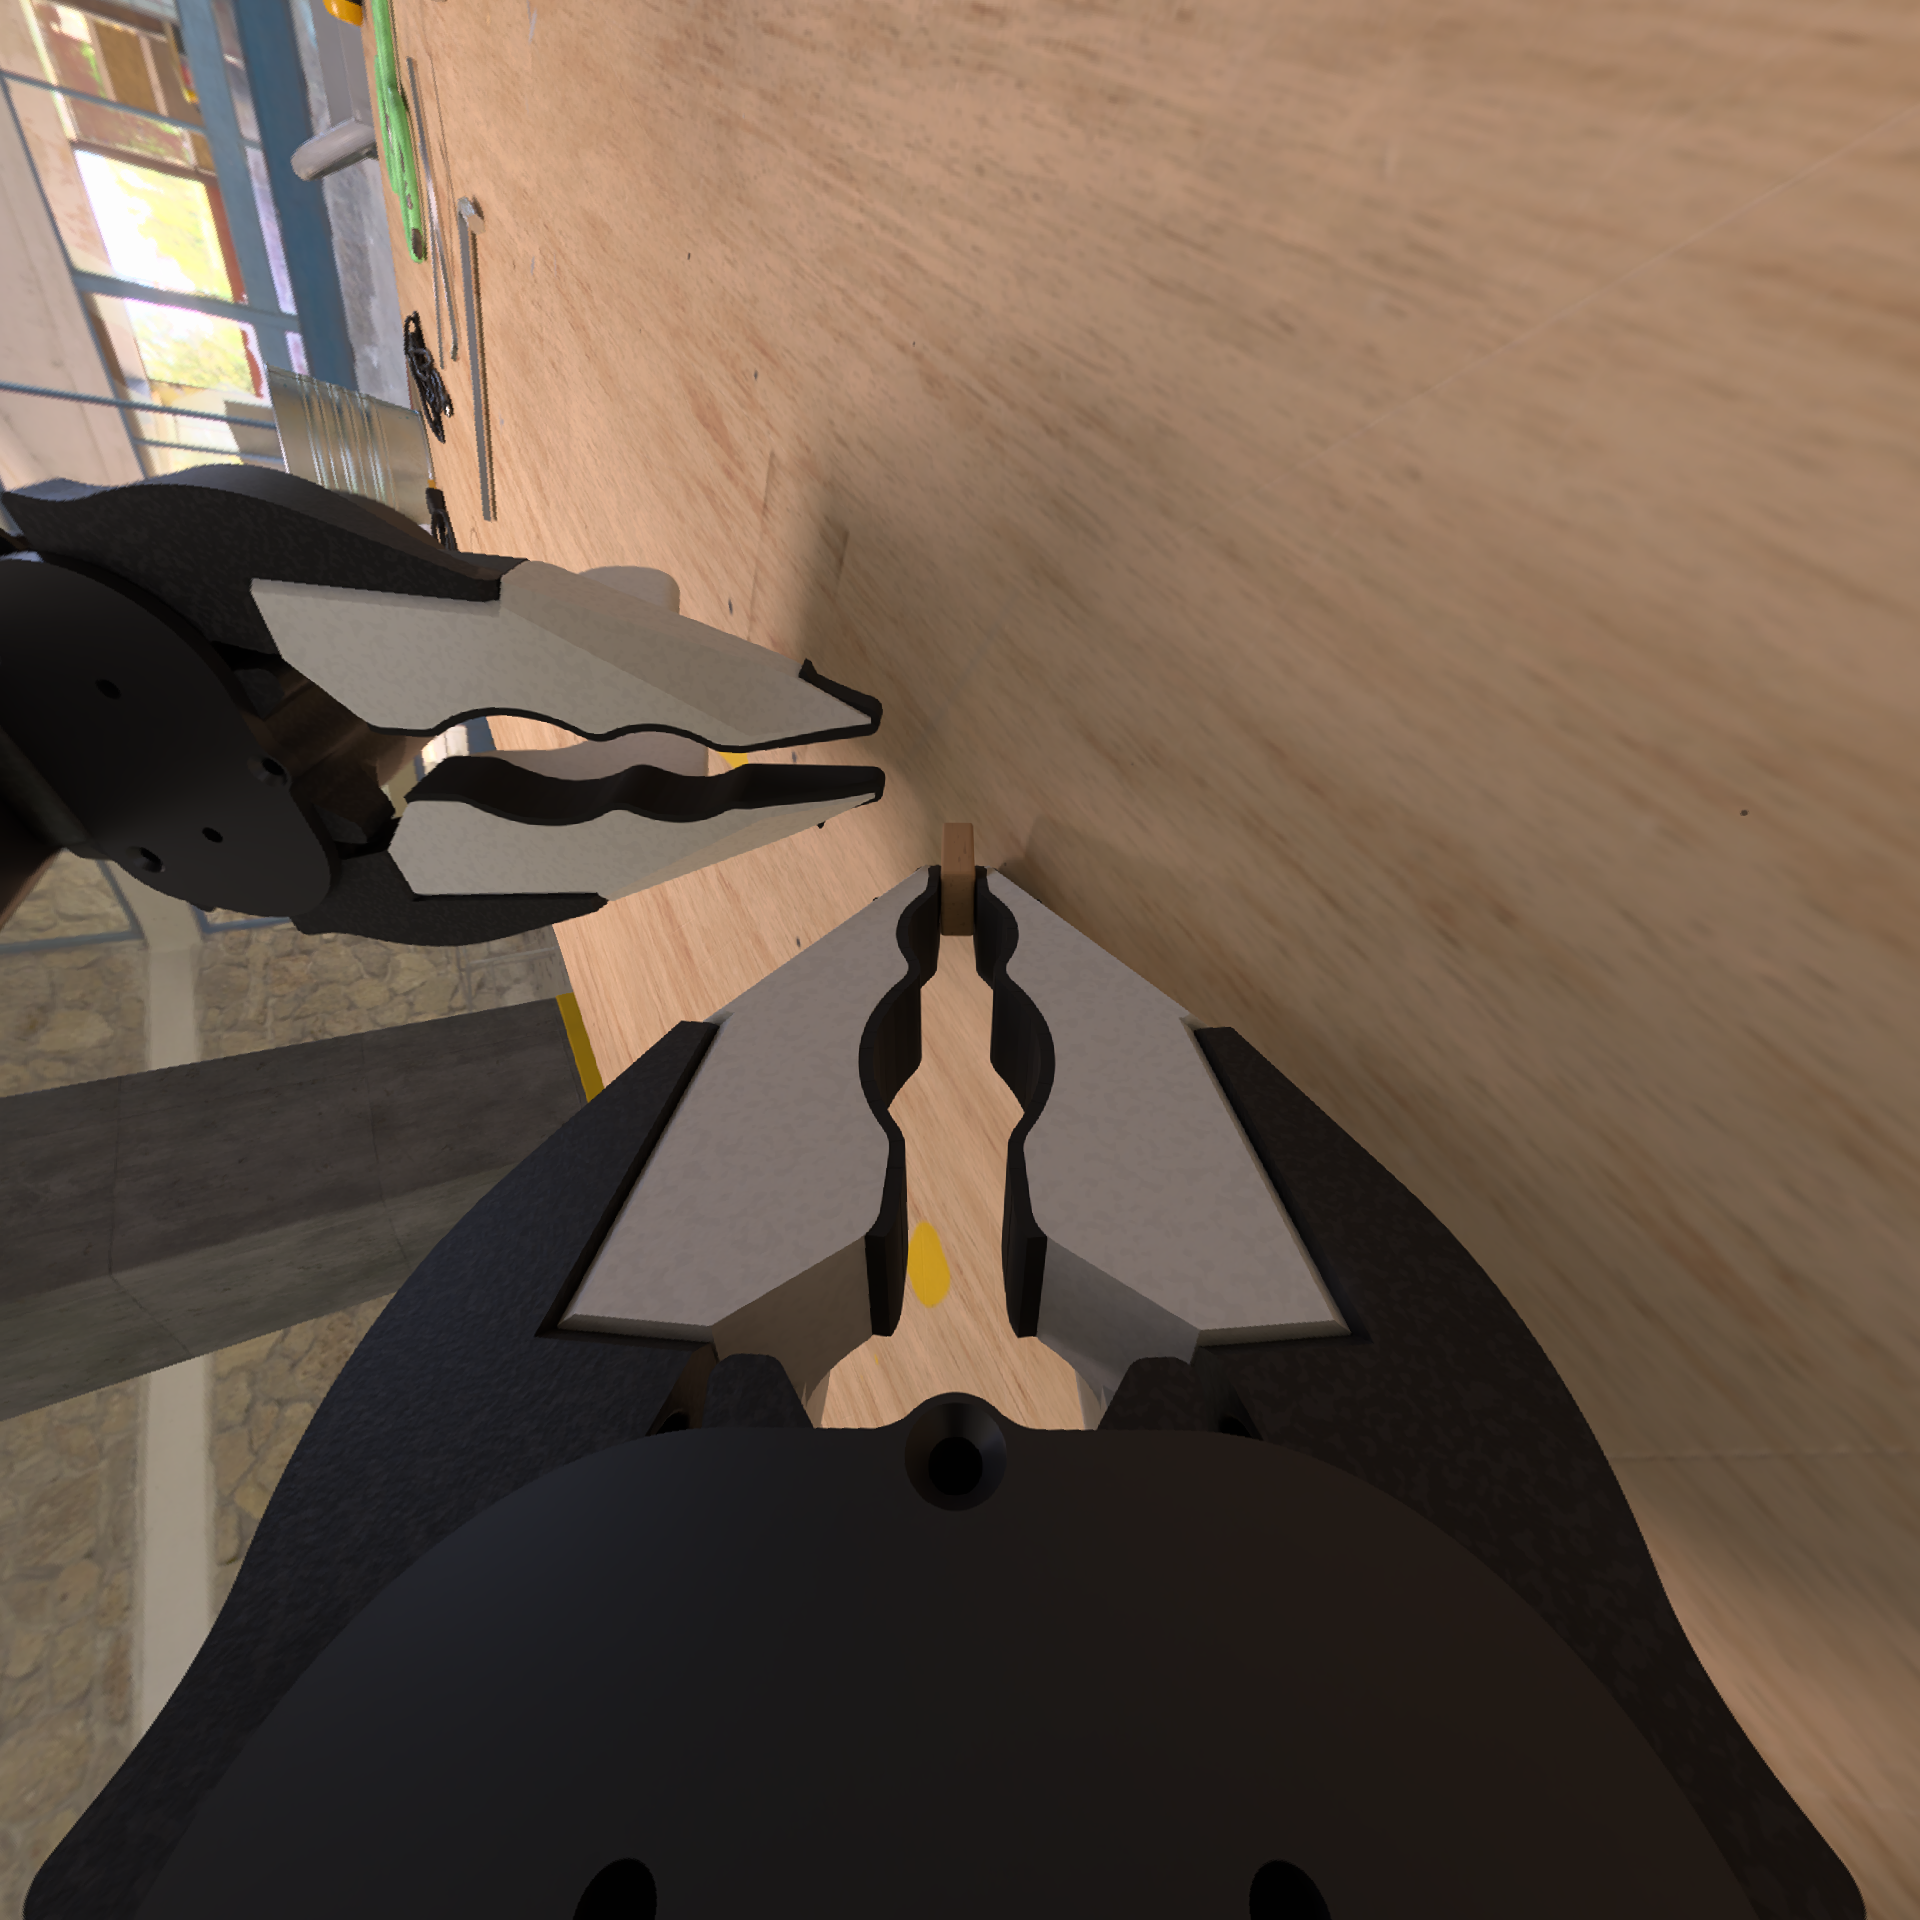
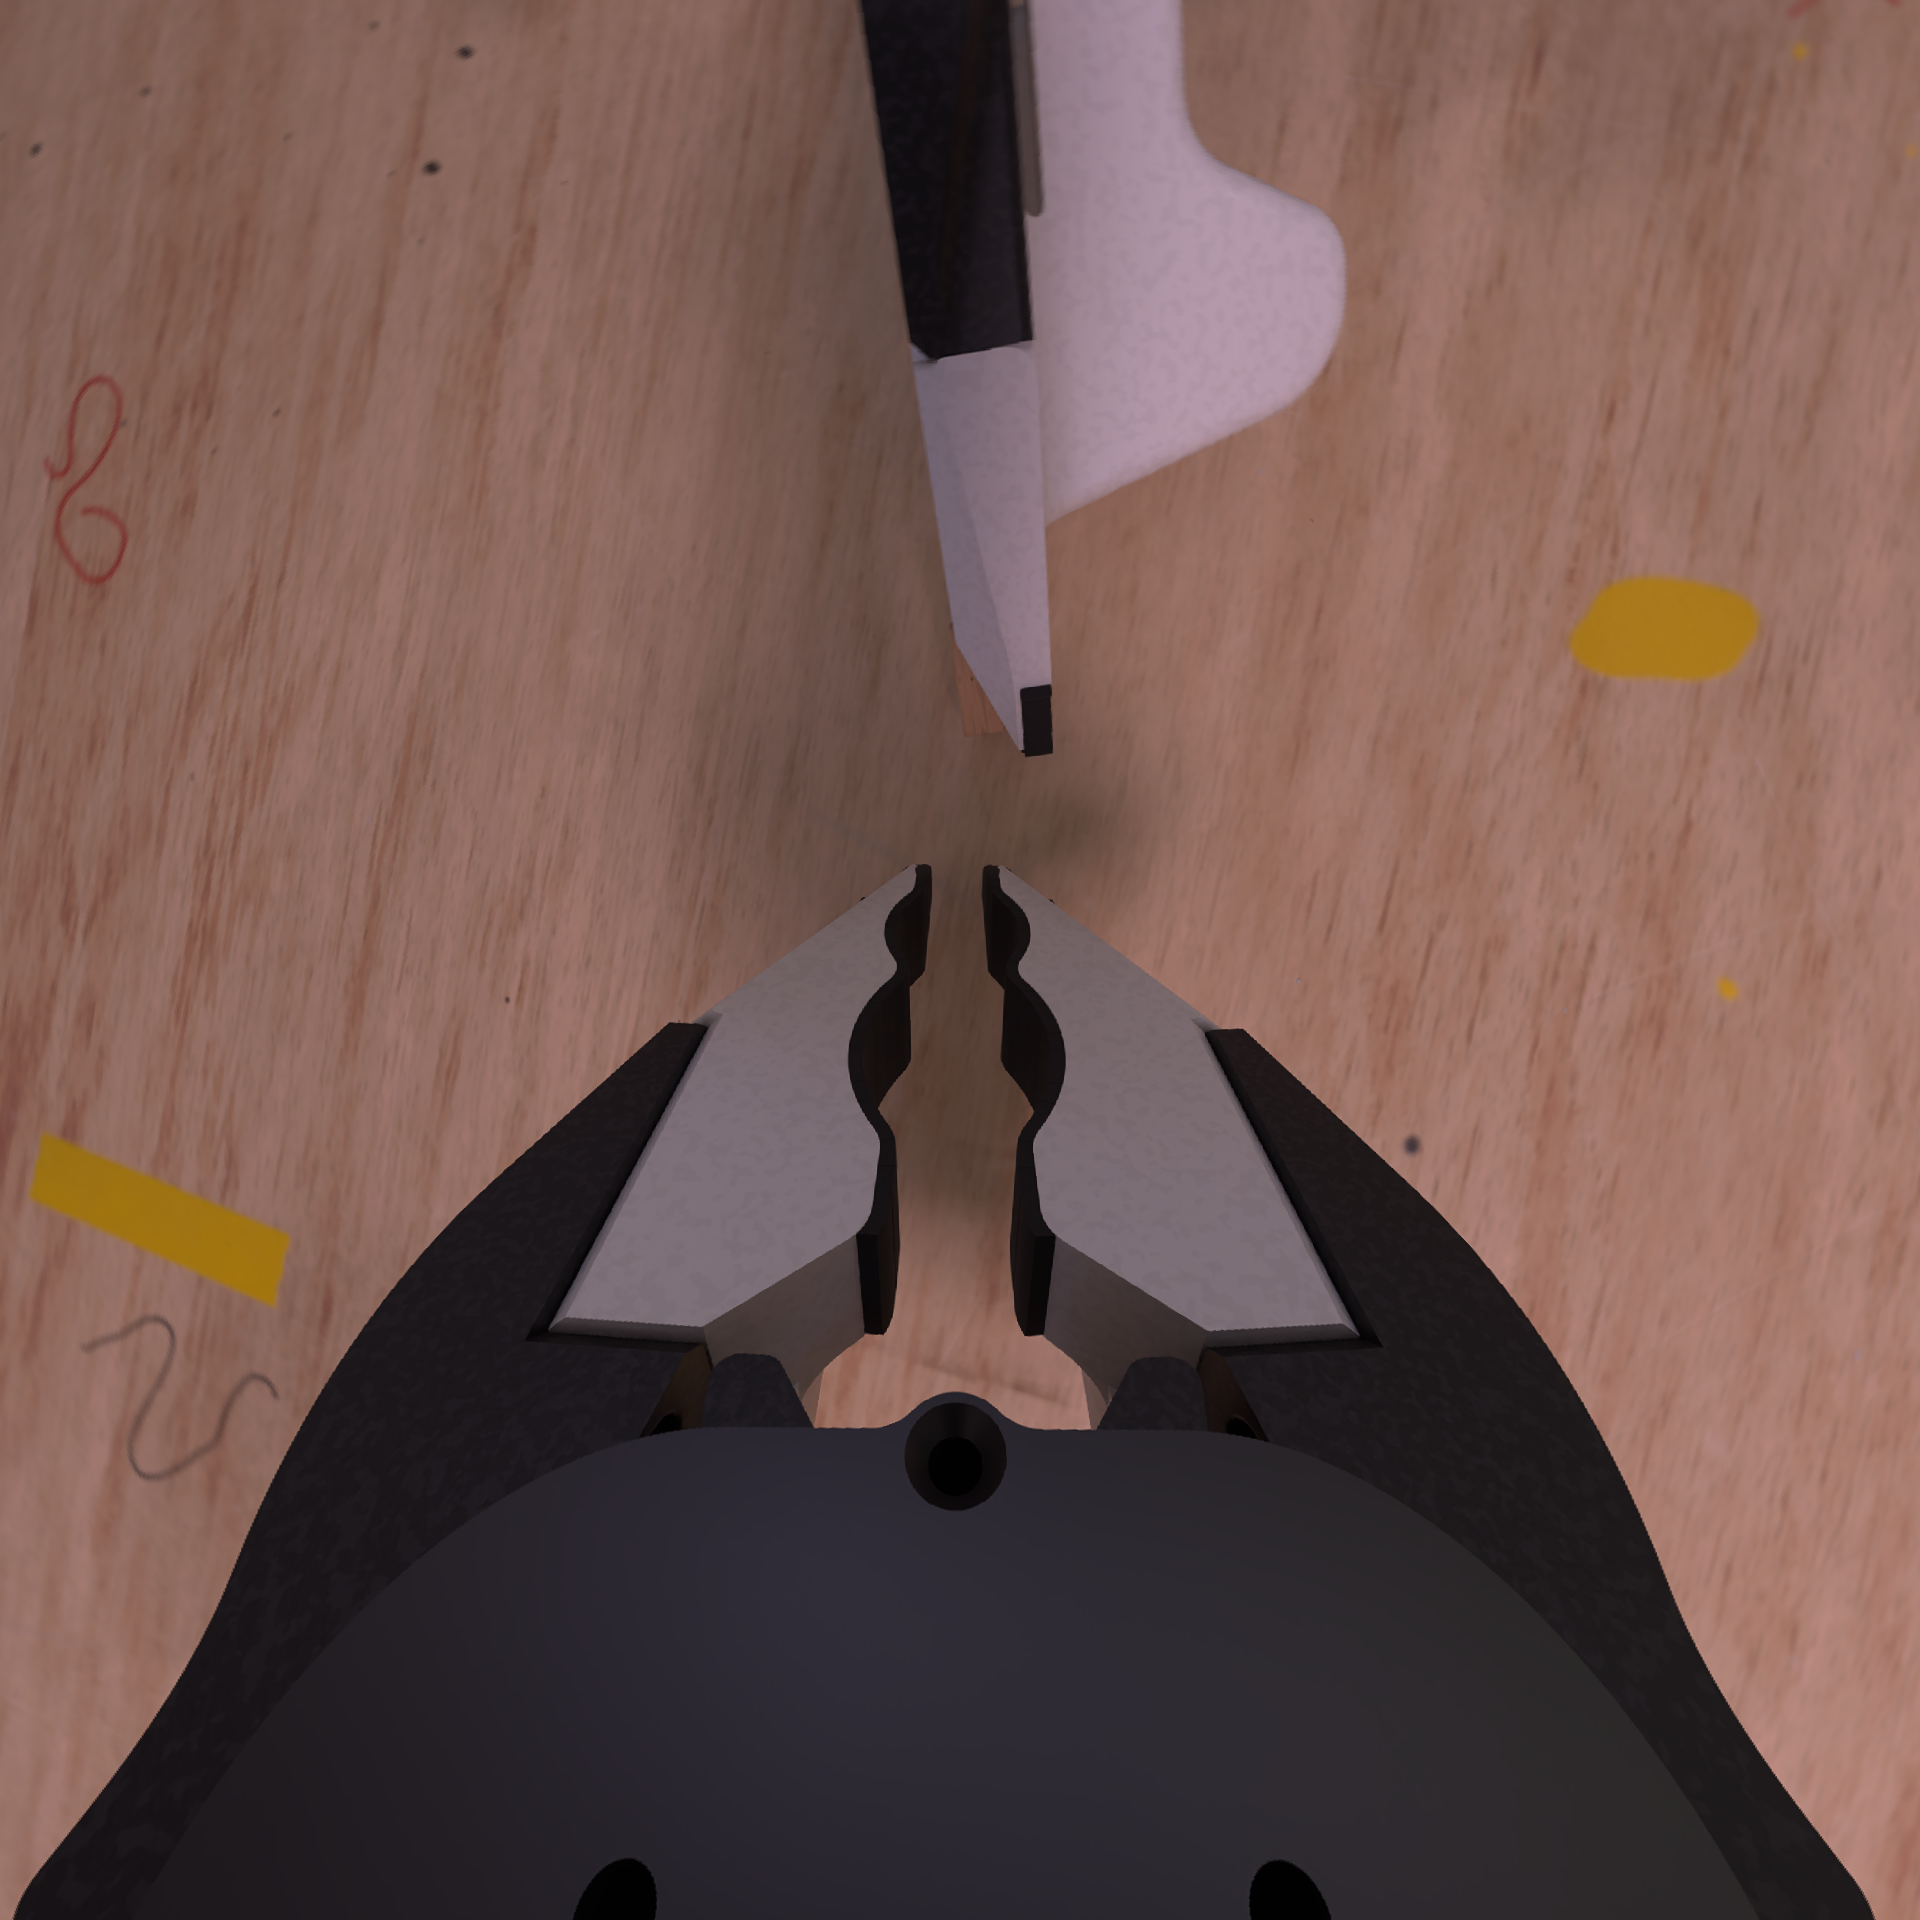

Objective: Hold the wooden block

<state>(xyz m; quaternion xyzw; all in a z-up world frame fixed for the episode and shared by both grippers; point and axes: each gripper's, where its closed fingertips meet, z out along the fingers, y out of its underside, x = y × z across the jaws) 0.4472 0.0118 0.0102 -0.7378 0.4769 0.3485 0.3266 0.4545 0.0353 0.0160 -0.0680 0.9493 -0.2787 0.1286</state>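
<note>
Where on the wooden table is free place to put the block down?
Bare tabletop lies between the red scribble and the left gripper; also between it and the yellow blotch. Crowded: the far edge, by the green tool.

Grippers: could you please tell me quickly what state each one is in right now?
Left gripper: shut on the wooden block.
Right gripper: nearly closed, a narrow gap between its fingers, holding nothing.

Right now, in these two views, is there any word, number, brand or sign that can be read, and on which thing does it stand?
None: no readable text in either view.
The red scribble and grey scribble on the wooden table are only loops, not letters.
The yellow patch and yellow strip are blank.
The left gripper, right gripper and wooden block carry no marking.
</note>
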